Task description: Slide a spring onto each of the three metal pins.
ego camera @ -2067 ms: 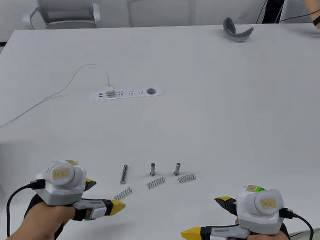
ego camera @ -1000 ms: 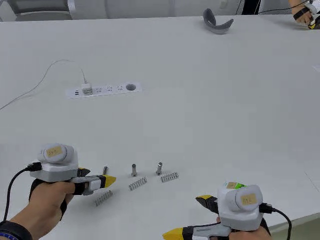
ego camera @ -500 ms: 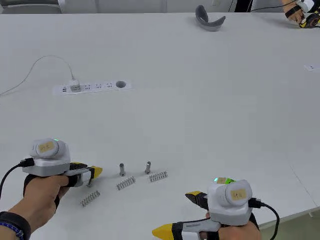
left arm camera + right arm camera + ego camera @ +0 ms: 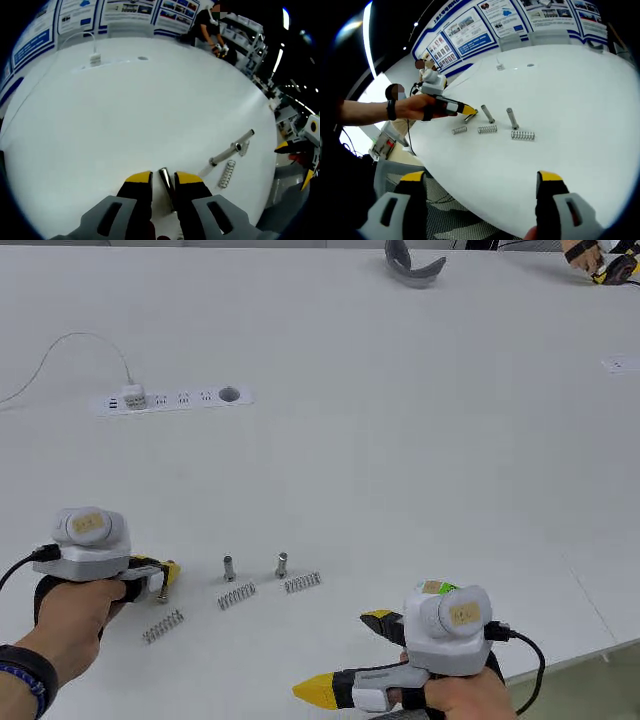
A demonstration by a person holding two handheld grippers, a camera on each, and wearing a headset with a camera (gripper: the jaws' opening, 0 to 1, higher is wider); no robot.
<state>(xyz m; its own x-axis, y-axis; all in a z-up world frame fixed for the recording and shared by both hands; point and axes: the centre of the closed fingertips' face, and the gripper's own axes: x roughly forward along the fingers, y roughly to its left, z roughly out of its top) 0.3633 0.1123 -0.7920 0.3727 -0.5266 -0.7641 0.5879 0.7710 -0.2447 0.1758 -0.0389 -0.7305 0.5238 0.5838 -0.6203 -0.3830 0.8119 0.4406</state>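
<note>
Two short metal pins (image 4: pixel 229 566) (image 4: pixel 282 563) stand upright on the white table (image 4: pixel 400 460). Three springs (image 4: pixel 163 625) (image 4: pixel 237 595) (image 4: pixel 302 582) lie in front of them. My left gripper (image 4: pixel 165 576) holds the third pin (image 4: pixel 162 590) at the left end of the row. Its yellow jaws (image 4: pixel 163 178) are closed narrowly around that pin (image 4: pixel 166 186). The right gripper (image 4: pixel 345 655) hovers near the table's front edge, open and empty. Its own view shows the wide-apart jaws (image 4: pixel 480 176), both standing pins (image 4: pixel 487 113) (image 4: pixel 511 118) and the springs (image 4: pixel 487 129).
A white power strip (image 4: pixel 170 398) with a plug and cable lies at the back left. A grey curved object (image 4: pixel 412 262) rests at the far edge, near another person's hand (image 4: pixel 590 255). The table's front edge runs just under the right gripper.
My left gripper has moved in over the leftmost pin and its jaws have closed around it. The head camera has shifted. The right gripper has stayed open near the front edge.
</note>
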